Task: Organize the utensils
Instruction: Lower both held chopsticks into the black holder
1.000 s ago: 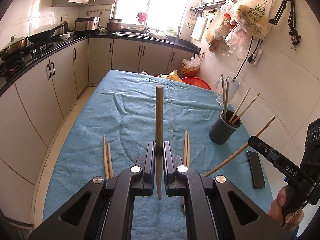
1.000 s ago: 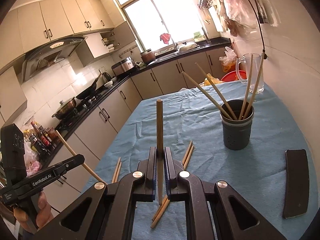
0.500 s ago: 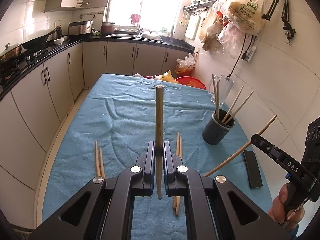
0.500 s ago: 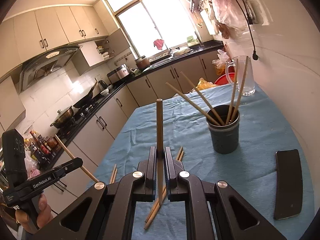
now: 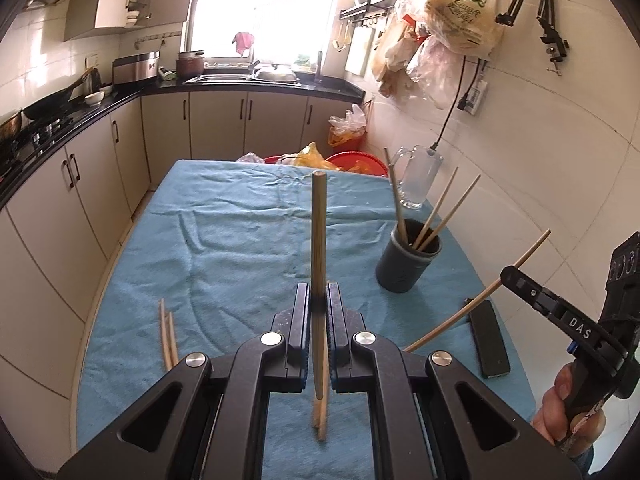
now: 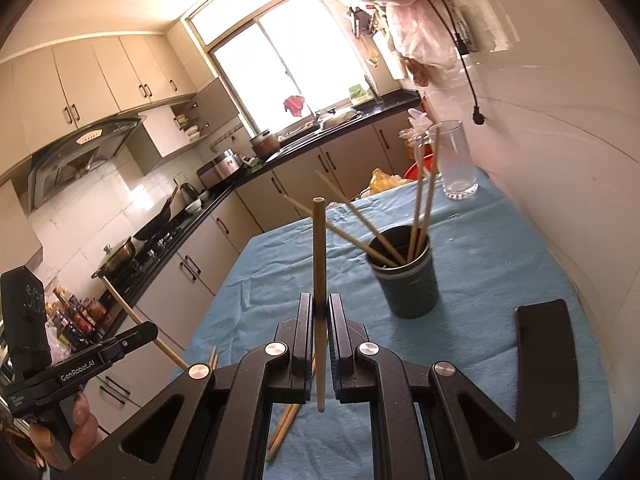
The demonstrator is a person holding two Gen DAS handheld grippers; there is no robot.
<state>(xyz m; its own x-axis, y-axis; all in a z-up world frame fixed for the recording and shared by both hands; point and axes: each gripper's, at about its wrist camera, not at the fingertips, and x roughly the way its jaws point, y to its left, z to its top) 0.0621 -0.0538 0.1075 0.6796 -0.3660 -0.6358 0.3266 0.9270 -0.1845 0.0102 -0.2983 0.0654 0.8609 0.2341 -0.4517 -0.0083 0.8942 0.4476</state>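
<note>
- The dark grey cylindrical utensil cup (image 6: pixel 408 276) stands right of centre, up-right of my right gripper (image 6: pixel 319 312), the nearer one
- Each gripper clamps one upright wooden chopstick (image 6: pixel 319 276); left gripper (image 5: pixel 318 300) likewise, cup farther right

Both wrist views, angled down, share holder (image 5: pixel 408 258)

Chopsticks (image 5: pixel 319 240) pale matt wood. Bench cloth (image 5: pixel 224 248) blue, rough, wrinkled terry. Holder cup (image 6: pixel 408 280) dark matt plastic. Jug (image 6: pixel 454 160) clear glass. Phone (image 6: pixel 548 364) glossy black. Left tool (image 5: pixel 319 312), right tool (image 6: pixel 319 320) matt black plastic, metal screws.
</note>
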